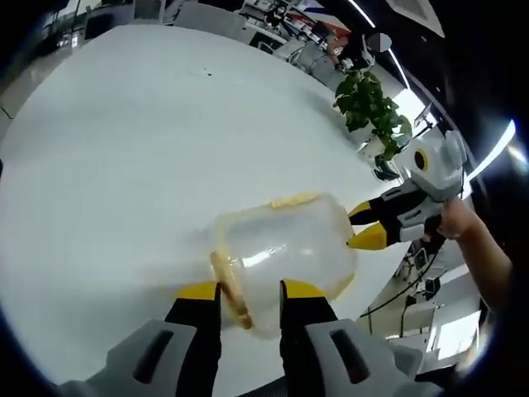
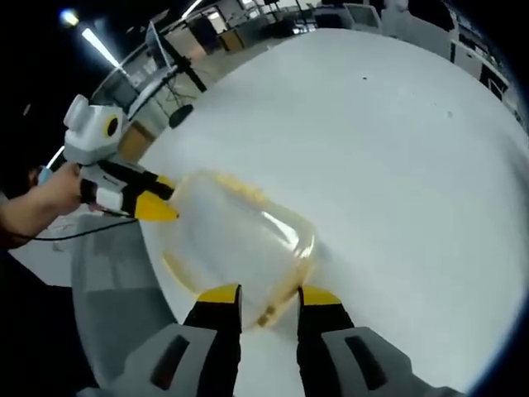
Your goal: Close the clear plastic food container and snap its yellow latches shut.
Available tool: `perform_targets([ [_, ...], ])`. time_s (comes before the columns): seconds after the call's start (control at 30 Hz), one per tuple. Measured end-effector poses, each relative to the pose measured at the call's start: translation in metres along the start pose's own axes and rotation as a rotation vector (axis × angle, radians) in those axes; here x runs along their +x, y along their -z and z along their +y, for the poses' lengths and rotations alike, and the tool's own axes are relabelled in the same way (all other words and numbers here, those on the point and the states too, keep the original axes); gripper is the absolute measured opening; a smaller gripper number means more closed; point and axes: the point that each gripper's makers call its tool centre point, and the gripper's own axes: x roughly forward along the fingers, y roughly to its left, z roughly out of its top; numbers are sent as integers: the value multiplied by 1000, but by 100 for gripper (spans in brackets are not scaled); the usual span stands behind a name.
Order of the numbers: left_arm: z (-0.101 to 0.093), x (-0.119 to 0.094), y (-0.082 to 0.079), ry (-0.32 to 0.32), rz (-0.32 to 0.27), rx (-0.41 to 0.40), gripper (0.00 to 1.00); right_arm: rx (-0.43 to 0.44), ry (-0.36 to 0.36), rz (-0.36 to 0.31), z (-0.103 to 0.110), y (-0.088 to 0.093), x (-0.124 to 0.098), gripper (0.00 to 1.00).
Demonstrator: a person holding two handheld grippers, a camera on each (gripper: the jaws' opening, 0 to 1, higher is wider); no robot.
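Note:
The clear plastic food container (image 1: 289, 248) lies on the white table (image 1: 124, 149), its lid on. My left gripper (image 1: 250, 302) is at its near end, jaws narrowly apart and pinching a yellow latch (image 1: 231, 289) and the rim. Another yellow latch (image 1: 295, 199) runs along the far top edge. At the right end of the box, my right gripper (image 1: 365, 226) has its yellow tips against the wall. In the right gripper view the container (image 2: 240, 240) sits between my right gripper (image 2: 269, 308) jaws, closed on a latch (image 2: 277, 310); the left gripper (image 2: 161, 198) holds the far end.
A potted plant (image 1: 372, 112) stands near the table's far right edge. Office desks and chairs (image 1: 281, 25) lie beyond the table. A person's hand (image 2: 41, 203) holds the left gripper. The container lies close to the table's edge (image 2: 153, 273).

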Motion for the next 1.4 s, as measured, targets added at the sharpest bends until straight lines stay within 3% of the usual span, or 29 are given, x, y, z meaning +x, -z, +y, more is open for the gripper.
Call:
perform_targets([
  [0.23, -5, 2, -1, -3, 19, 0, 24, 38, -13, -1, 0, 0, 1, 21],
  [0.3, -6, 3, -1, -9, 18, 1, 24, 101, -15, -1, 0, 4, 3, 20],
  [0.5, -12, 6, -2, -8, 5, -5, 24, 105, -22, -28, -2, 4, 3, 20],
  [0.8, -10, 13, -2, 3, 23, -9, 25, 124, -13, -12, -2, -2, 4, 21],
  [1.1, -7, 17, -2, 38, 54, -21, 27, 165, 11, -61, -3, -2, 1, 20],
  [1.4, -4, 16, -3, 64, 73, 34, 28, 216, 26, -81, 3, 3, 0, 21],
])
